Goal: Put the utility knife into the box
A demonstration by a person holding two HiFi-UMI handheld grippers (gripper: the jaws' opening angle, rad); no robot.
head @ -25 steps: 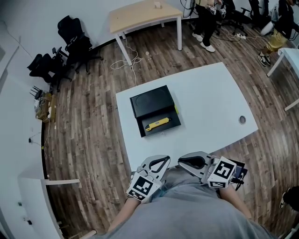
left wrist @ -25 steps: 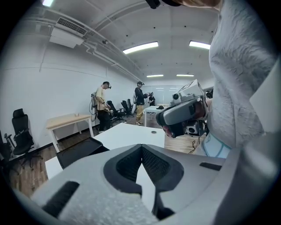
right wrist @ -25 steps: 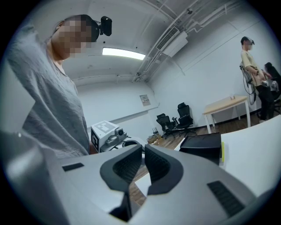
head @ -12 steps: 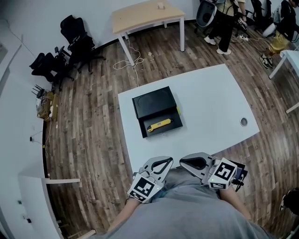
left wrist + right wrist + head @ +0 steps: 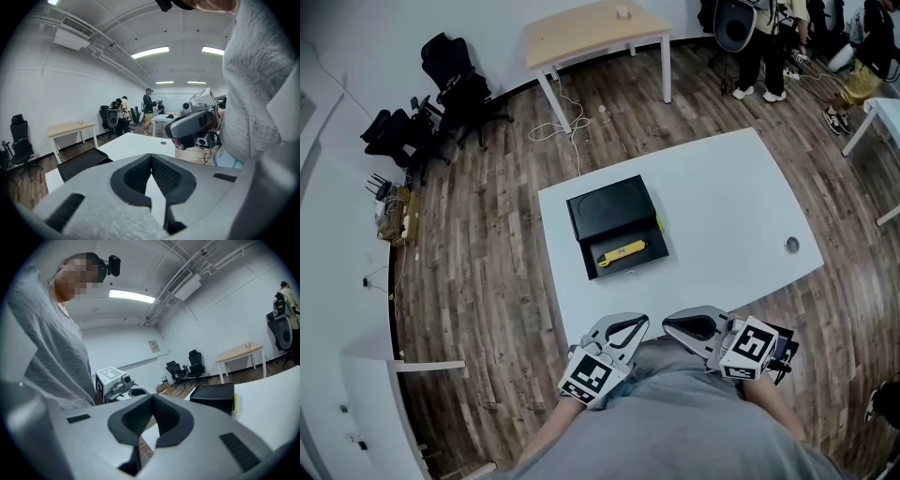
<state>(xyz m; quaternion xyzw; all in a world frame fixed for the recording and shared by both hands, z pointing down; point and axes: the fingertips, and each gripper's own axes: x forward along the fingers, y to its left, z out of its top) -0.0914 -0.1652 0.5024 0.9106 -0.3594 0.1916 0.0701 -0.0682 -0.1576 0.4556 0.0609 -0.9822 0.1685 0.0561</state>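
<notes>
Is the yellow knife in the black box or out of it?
In. The yellow utility knife lies in the tray of the open black box on the white table.

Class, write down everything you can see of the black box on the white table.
The box is matt black and rectangular, material unclear. It lies open: the lid folded back on the far side, the shallow tray nearer the person. A yellow utility knife lies slantwise in the tray. A small yellow-green strip shows at the right edge. It rests on the white table, towards its left side; nothing else touches it.
</notes>
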